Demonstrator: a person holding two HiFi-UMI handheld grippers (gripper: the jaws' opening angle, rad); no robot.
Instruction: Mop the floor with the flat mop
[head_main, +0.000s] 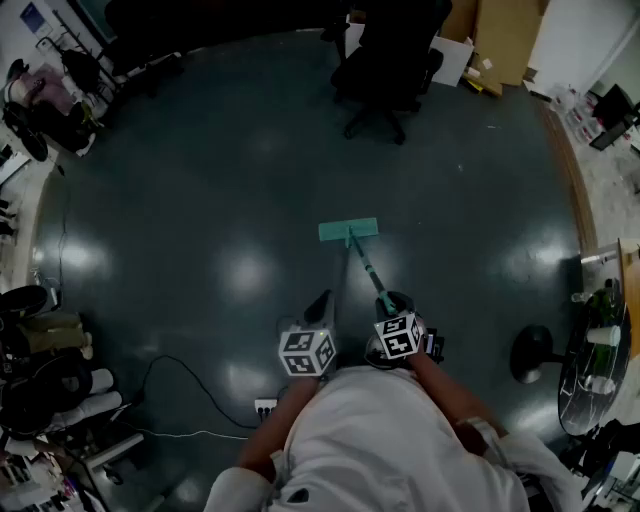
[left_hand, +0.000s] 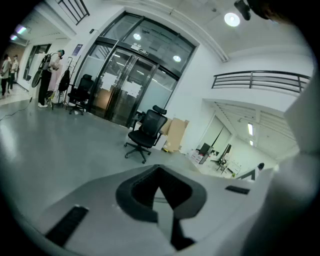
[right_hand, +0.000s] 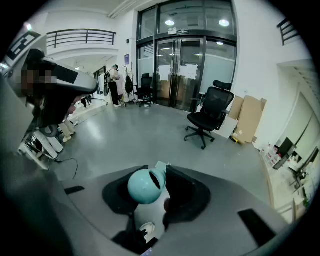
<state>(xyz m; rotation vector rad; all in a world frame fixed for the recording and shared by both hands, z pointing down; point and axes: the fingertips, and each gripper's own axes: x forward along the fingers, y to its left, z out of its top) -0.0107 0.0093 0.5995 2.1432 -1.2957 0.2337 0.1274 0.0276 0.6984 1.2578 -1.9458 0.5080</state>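
closest in, the right gripper (head_main: 392, 302) is held with its jaws pinched on the rounded teal end cap (right_hand: 145, 186) of the thin teal mop handle (head_main: 366, 265). the left gripper (head_main: 320, 303) is carried just beside it, clear of the handle, and its jaws appear drawn together on nothing.

a hold by one gripper at the very top of a long handle is judged weak. if the handle is pushed hard, it could be twisted or levered out of the jaws, and a round cap is likely to roll between flat pads.

a thin black cable (head_main: 190, 375) and a small white power strip (head_main: 265, 407) lie on the dark glossy floor (head_main: 200, 200), low at the left and near the person. they could be snagged or wetted if a stroke is pulled back that way.

further out, the flat teal rectangular mop head (head_main: 348, 231) rests on the floor ahead. it could be tipped onto one edge if the handle is raised too steeply, and streaks would be left.

farthest, the black wheeled office chair (head_main: 390, 70) could be struck by a long forward stroke.
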